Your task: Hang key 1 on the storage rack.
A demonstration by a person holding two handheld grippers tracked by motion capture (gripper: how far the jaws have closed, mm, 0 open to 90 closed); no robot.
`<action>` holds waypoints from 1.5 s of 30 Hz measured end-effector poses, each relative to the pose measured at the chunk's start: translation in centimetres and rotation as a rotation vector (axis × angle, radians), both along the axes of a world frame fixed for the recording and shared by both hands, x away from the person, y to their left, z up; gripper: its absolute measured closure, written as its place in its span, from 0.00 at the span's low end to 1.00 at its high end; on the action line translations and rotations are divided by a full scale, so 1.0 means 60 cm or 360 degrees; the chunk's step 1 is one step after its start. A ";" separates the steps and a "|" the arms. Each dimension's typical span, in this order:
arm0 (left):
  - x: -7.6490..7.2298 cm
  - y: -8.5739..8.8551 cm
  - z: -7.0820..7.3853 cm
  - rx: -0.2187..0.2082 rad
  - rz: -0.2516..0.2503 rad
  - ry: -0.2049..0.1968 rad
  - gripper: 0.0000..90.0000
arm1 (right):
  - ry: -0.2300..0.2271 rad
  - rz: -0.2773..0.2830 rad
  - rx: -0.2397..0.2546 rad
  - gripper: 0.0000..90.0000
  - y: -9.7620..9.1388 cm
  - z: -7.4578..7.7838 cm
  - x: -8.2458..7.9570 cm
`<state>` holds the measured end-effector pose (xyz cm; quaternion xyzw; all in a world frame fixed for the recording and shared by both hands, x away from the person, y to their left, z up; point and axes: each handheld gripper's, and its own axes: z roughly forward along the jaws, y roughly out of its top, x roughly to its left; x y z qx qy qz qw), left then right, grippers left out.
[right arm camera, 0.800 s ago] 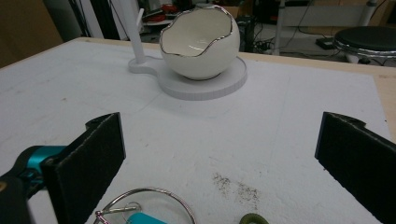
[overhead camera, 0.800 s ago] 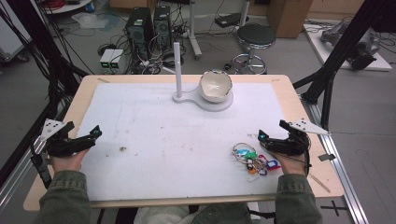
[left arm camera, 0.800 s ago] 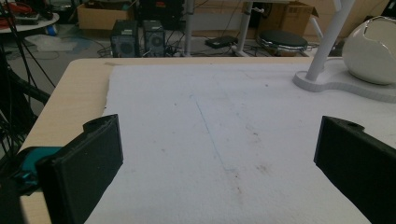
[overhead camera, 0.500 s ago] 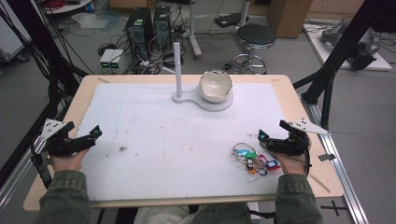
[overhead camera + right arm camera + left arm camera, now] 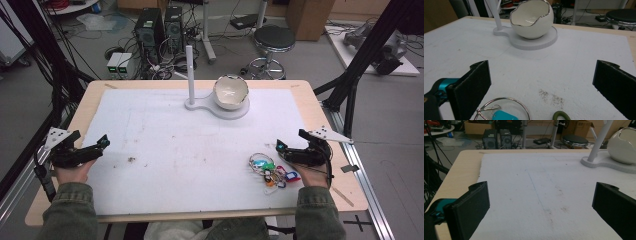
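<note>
Not much has changed over the last second or so — both hands sit in pretty much the same spots as in the earlier high-view frames, and the bunch of key tags [image 5: 270,170] hasn't budged either. That reads like a pause before the pick, not a move already under way, so the work on the keys looks like it's still at the very start.

The right gripper [image 5: 292,151] rests near the right edge of the white mat [image 5: 165,130], its jaws spread wide apart with nothing between them. The key bunch — a metal ring with colourful plastic tags in teal, red, blue and yellow — lies flat on the mat just beside that gripper, on its left and slightly nearer the person. In the right gripper view the key ring [image 5: 504,110] with a teal tag shows at the bottom edge, low between the jaws and closer to the left one, so the gripper is pointed over it rather than down at it.

The left gripper [image 5: 87,150] sits at the far left edge of the mat, jaws also wide apart and empty, well away from the keys.

Farther back, an egg-shaped white bowl [image 5: 230,92] sits on a white stand [image 5: 235,111] with an upright post [image 5: 190,70] — a likely home for the keys, judging by the layout.
</note>
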<state>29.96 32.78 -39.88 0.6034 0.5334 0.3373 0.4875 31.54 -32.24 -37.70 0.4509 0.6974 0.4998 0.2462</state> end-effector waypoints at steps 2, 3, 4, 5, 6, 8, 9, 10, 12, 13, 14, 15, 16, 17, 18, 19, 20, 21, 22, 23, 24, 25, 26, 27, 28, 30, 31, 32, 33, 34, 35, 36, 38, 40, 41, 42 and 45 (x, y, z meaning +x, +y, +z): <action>0.000 0.000 0.000 -0.0001 0.0000 0.0001 0.02 | 0.0014 0.0002 0.0011 0.01 0.000 0.002 0.000; 0.000 0.000 0.000 -0.0001 0.0000 0.0001 0.02 | 0.0018 0.0007 0.0011 0.01 -0.001 0.003 0.000; 0.000 0.000 0.000 -0.0001 -0.0001 0.0002 0.02 | 0.0021 0.0010 0.0014 0.01 -0.001 0.004 0.000; 0.000 0.000 0.000 -0.0001 -0.0001 0.0002 0.02 | 0.0028 0.0012 0.0013 0.01 -0.001 0.005 0.001; 0.000 0.000 0.000 0.0000 -0.0003 0.0004 0.02 | 0.0032 0.0013 0.0003 0.01 -0.001 0.006 0.002; 0.000 -0.001 0.000 0.0001 -0.0005 0.0004 0.02 | 0.0055 0.0024 -0.0008 0.01 -0.001 0.006 0.004; 0.000 -0.001 0.000 -0.0001 -0.0004 0.0004 0.02 | 0.0062 0.0030 -0.0026 0.01 -0.001 0.006 0.007; 0.000 -0.001 0.000 0.0001 -0.0003 0.0004 0.02 | 0.0071 0.0034 -0.0034 0.01 -0.001 0.006 0.008; 0.000 -0.001 0.000 0.0001 0.0000 -0.0001 0.02 | 0.0103 0.0040 -0.0055 0.01 -0.002 0.007 0.012; 0.000 -0.001 0.000 -0.0001 0.0002 -0.0003 0.02 | 0.0107 0.0045 -0.0064 0.01 -0.003 0.007 0.014; 0.000 -0.001 0.000 -0.0001 0.0002 -0.0003 0.02 | 0.0117 0.0048 -0.0075 0.01 -0.003 0.006 0.016; 0.000 -0.001 0.000 0.0002 0.0001 0.0001 0.02 | 0.0127 0.0051 -0.0085 0.01 -0.004 0.006 0.018; 0.000 -0.001 0.000 0.0002 0.0001 0.0001 0.02 | 0.0138 0.0055 -0.0094 0.01 -0.005 0.005 0.020; 0.000 -0.001 -0.001 0.0003 -0.0002 0.0002 0.02 | 0.0146 0.0056 -0.0104 0.01 -0.005 0.004 0.021; 0.000 -0.002 -0.001 0.0000 -0.0002 0.0002 0.02 | 0.0162 0.0057 -0.0116 0.01 -0.006 0.004 0.023; 0.000 -0.002 -0.001 0.0000 -0.0002 0.0002 0.02 | 0.0166 0.0059 -0.0121 0.01 -0.007 0.003 0.024; 0.000 -0.002 -0.001 0.0000 -0.0003 0.0002 0.02 | 0.0173 0.0060 -0.0129 0.01 -0.008 0.003 0.025; 0.000 -0.002 -0.001 -0.0002 -0.0003 0.0003 0.02 | 0.0180 0.0058 -0.0138 0.01 -0.009 0.002 0.025; 0.000 -0.002 -0.001 -0.0002 -0.0003 0.0004 0.02 | 0.0183 0.0060 -0.0147 0.01 -0.010 0.002 0.026; 0.000 -0.002 -0.001 -0.0002 -0.0003 0.0003 0.02 | 0.0200 0.0058 -0.0151 0.01 -0.011 0.002 0.026; 0.000 -0.002 -0.001 0.0000 -0.0005 0.0005 0.02 | 0.0203 0.0058 -0.0155 0.01 -0.013 0.001 0.027; 0.001 -0.002 -0.001 -0.0002 -0.0005 0.0006 0.02 | 0.0205 0.0060 -0.0165 0.01 -0.015 0.000 0.029; 0.001 -0.002 -0.001 0.0000 -0.0005 0.0007 0.02 | 0.0219 0.0058 -0.0169 0.01 -0.016 0.000 0.029; 0.001 -0.002 -0.001 0.0002 -0.0006 0.0008 0.02 | 0.0229 0.0060 -0.0177 0.01 -0.018 0.000 0.030; 0.001 -0.002 -0.001 0.0002 -0.0007 0.0011 0.02 | 0.0240 0.0059 -0.0187 0.01 -0.019 -0.001 0.031; 0.001 -0.003 -0.002 0.0000 -0.0007 0.0011 0.02 | 0.0268 0.0064 -0.0207 0.01 -0.022 -0.003 0.033; 0.001 -0.003 -0.002 0.0002 -0.0007 0.0012 0.02 | 0.0277 0.0062 -0.0213 0.01 -0.023 -0.003 0.034; 0.001 -0.003 -0.002 0.0003 -0.0009 0.0011 0.02 | 0.0285 0.0066 -0.0227 0.01 -0.025 -0.004 0.035; 0.001 -0.003 -0.002 0.0002 -0.0008 0.0012 0.02 | 0.0297 0.0067 -0.0234 0.01 -0.027 -0.005 0.035; 0.001 -0.003 -0.002 0.0002 -0.0007 0.0012 0.02 | 0.0307 0.0066 -0.0240 0.01 -0.029 -0.006 0.036; 0.001 -0.003 -0.002 0.0003 -0.0008 0.0012 0.02 | 0.0322 0.0069 -0.0241 0.01 -0.030 -0.008 0.036; 0.001 -0.003 -0.002 0.0007 -0.0010 0.0014 0.02 | 0.0331 0.0068 -0.0252 0.01 -0.032 -0.009 0.037; 0.001 -0.003 -0.002 0.0004 -0.0010 0.0014 0.02 | 0.0359 0.0075 -0.0273 0.01 -0.035 -0.012 0.039; 0.001 -0.004 -0.002 0.0004 -0.0010 0.0013 0.02 | 0.0382 0.0077 -0.0296 0.01 -0.038 -0.014 0.040; 0.001 -0.004 -0.002 0.0008 -0.0013 0.0016 0.02 | 0.0388 0.0081 -0.0297 0.01 -0.039 -0.015 0.041; 0.002 -0.004 -0.002 0.0006 -0.0012 0.0016 0.02 | 0.0399 0.0079 -0.0305 0.01 -0.040 -0.015 0.042; 0.002 -0.004 -0.002 0.0006 -0.0012 0.0017 0.02 | 0.0423 0.0087 -0.0323 0.01 -0.043 -0.018 0.044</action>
